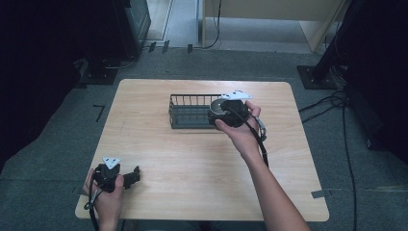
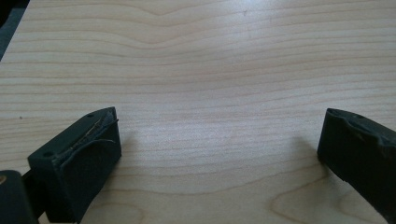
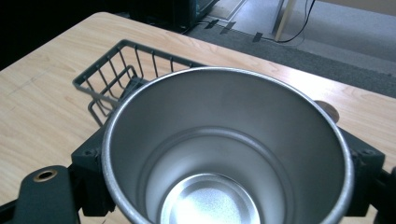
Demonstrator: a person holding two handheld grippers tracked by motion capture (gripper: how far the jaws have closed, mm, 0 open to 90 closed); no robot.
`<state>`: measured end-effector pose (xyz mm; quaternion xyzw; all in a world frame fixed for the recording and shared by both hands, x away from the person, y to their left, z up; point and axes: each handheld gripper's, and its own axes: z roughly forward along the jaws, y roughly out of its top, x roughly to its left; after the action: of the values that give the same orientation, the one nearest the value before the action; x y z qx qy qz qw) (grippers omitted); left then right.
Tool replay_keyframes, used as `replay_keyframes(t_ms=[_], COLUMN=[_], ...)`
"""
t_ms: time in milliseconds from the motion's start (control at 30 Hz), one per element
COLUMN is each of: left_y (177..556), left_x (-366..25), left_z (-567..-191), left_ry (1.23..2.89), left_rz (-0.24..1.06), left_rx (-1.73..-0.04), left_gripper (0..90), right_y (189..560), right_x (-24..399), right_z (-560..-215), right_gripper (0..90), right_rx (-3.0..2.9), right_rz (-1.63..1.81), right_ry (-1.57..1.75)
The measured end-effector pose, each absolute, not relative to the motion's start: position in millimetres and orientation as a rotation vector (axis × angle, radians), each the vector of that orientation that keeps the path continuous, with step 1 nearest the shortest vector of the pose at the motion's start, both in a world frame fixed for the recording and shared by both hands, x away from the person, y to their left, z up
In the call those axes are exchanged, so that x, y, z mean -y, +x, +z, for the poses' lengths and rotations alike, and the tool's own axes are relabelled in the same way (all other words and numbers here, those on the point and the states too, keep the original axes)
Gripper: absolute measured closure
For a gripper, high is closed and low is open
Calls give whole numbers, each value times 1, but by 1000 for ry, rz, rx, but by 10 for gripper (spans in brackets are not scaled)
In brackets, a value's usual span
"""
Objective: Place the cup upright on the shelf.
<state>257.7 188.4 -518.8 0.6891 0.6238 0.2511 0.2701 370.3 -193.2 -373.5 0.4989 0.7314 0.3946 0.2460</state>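
A shiny, empty metal cup (image 3: 224, 140) sits between the jaws of my right gripper (image 3: 226, 182), which press on its sides. In the high view the cup (image 1: 219, 104) and the right gripper (image 1: 222, 111) hang over the right end of a black wire basket (image 1: 185, 113), whose far corner (image 3: 112, 70) lies beyond the cup's rim. My left gripper (image 1: 133, 175) rests near the table's front left corner. Its jaws (image 2: 219, 154) stand wide apart over bare wood with nothing between them.
The light wooden table (image 1: 192, 163) stands on a grey floor. Cables (image 1: 344, 125) trail along the floor at the right, and dark equipment (image 1: 130, 24) stands beyond the far left corner.
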Motion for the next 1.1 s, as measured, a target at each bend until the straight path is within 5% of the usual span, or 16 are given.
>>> replay_keyframes(t_ms=[1100], left_y=[258], left_x=[-188], left_z=[-519], left_ry=[1857], left_rz=[677], left_rx=[-1682], left_gripper=[0], right_y=[435], right_x=[181], right_z=[-373], right_gripper=[155], right_rx=[-1957], right_rz=[976], right_ry=[1430])
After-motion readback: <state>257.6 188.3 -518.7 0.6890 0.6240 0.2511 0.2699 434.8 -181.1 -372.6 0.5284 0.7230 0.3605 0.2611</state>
